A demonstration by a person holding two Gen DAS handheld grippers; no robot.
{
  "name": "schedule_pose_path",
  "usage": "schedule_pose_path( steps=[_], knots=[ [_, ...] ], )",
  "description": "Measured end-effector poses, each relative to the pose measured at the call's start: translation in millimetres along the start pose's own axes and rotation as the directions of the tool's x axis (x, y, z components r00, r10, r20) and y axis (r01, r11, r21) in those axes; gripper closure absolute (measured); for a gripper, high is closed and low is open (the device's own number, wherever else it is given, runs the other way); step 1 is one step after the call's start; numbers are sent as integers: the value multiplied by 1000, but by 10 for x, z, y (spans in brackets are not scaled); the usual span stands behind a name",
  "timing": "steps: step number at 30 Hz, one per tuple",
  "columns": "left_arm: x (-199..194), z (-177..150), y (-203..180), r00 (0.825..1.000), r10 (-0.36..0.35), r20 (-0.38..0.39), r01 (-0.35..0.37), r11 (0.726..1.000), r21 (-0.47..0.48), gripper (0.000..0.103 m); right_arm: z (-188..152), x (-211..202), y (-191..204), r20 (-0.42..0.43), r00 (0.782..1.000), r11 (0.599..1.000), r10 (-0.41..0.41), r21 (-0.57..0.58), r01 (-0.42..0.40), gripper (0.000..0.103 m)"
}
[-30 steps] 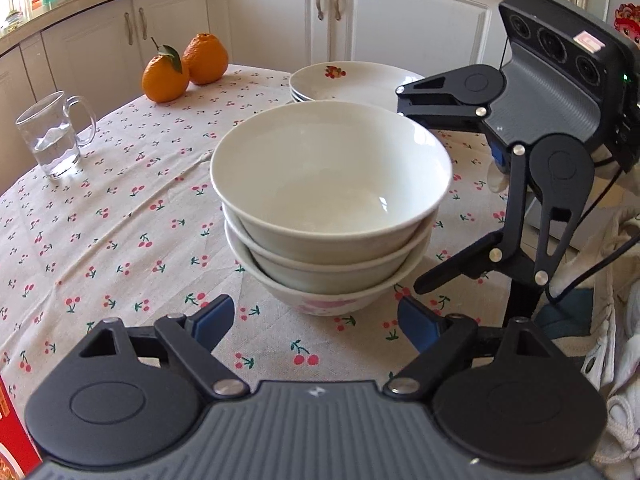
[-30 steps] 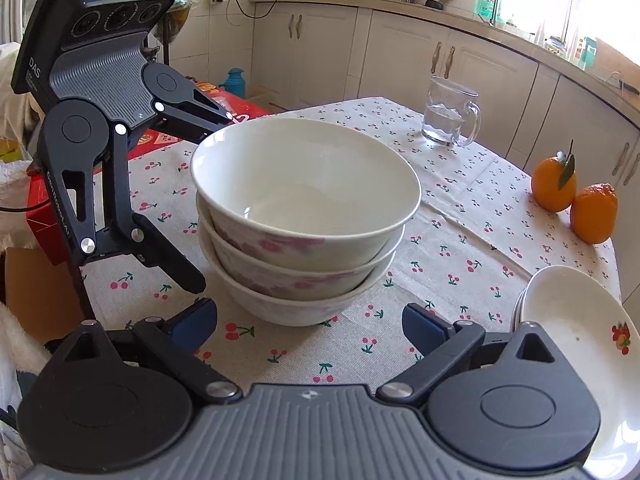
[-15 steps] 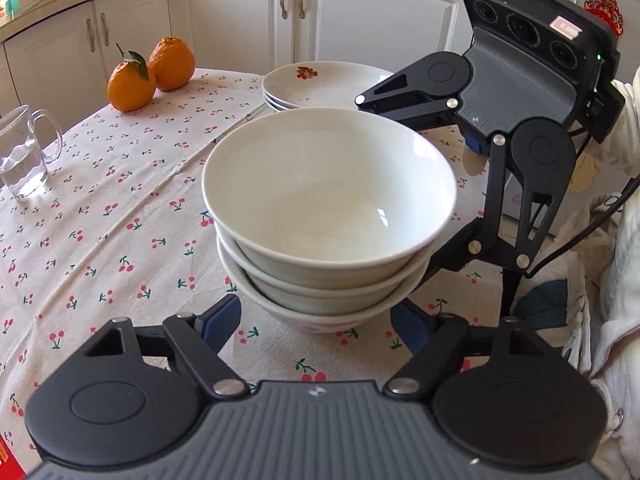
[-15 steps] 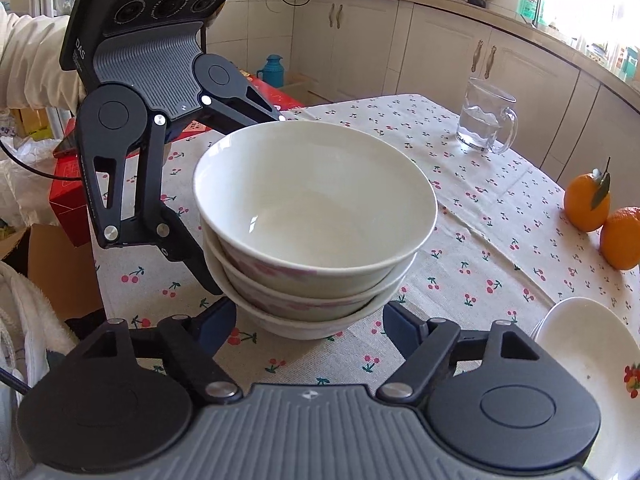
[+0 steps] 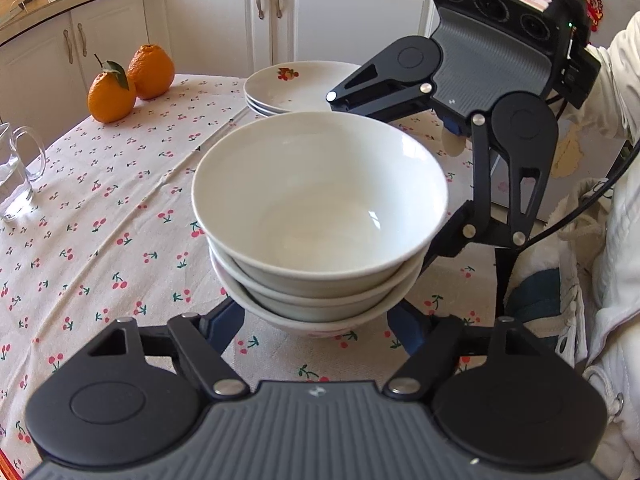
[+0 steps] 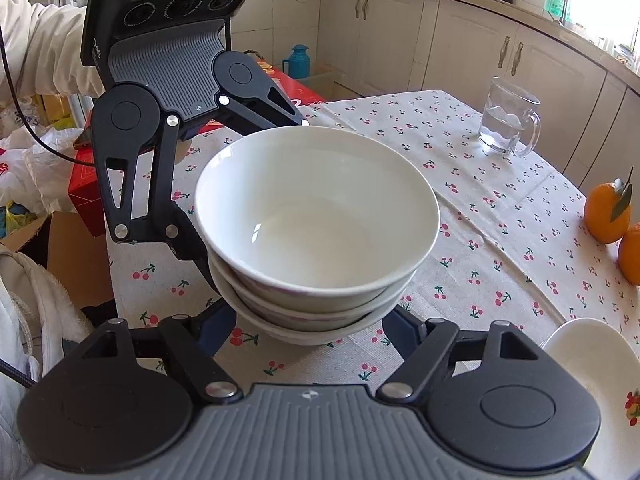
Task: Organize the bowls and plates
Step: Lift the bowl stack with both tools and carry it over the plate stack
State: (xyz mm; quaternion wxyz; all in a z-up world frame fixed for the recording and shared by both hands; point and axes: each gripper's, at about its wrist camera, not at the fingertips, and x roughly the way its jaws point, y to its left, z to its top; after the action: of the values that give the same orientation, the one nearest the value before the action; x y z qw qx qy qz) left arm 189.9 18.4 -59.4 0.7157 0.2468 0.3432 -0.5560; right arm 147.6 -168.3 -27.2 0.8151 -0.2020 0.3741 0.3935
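A stack of three white bowls (image 5: 320,208) stands on the cherry-print tablecloth, also in the right wrist view (image 6: 316,220). My left gripper (image 5: 316,326) is open, its blue-padded fingers straddling the bottom bowl's base from the near side. My right gripper (image 6: 308,330) is open too and straddles the same stack from the opposite side; I cannot tell whether the pads touch the bowl. Each gripper shows in the other's view: the right gripper (image 5: 476,128), the left gripper (image 6: 160,120). A stack of white plates (image 5: 296,86) with a fruit print sits beyond the bowls, and its edge shows in the right wrist view (image 6: 600,380).
Two oranges (image 5: 128,80) sit at the table's far side. A glass mug of water (image 6: 508,118) stands on the table. A red box (image 6: 86,184) and bags lie past the table edge, with white kitchen cabinets (image 5: 224,20) behind.
Both grippers have moved in toward the bowl stack from opposite sides, so their fingers now flank its base. The bowls have stayed in place.
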Motion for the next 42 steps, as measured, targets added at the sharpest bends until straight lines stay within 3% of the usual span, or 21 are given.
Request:
schedule_pose_path(
  steps=[22,32,42],
  knots=[
    [-24,173,-146,999,43,1,-43,999,10,25,-2,-140,-56,-12,1000,1000,7,-16,-8,20],
    [119,658,-199,998,44,38,-46,998,52,25,-110,-529,-315,10,999,998,-48,-28,48,20],
    [599,1329,-102,997,-1,76,-10,991,137,25,-370,-940,-836,-11,987,987,-160,-13,160,20]
  ],
)
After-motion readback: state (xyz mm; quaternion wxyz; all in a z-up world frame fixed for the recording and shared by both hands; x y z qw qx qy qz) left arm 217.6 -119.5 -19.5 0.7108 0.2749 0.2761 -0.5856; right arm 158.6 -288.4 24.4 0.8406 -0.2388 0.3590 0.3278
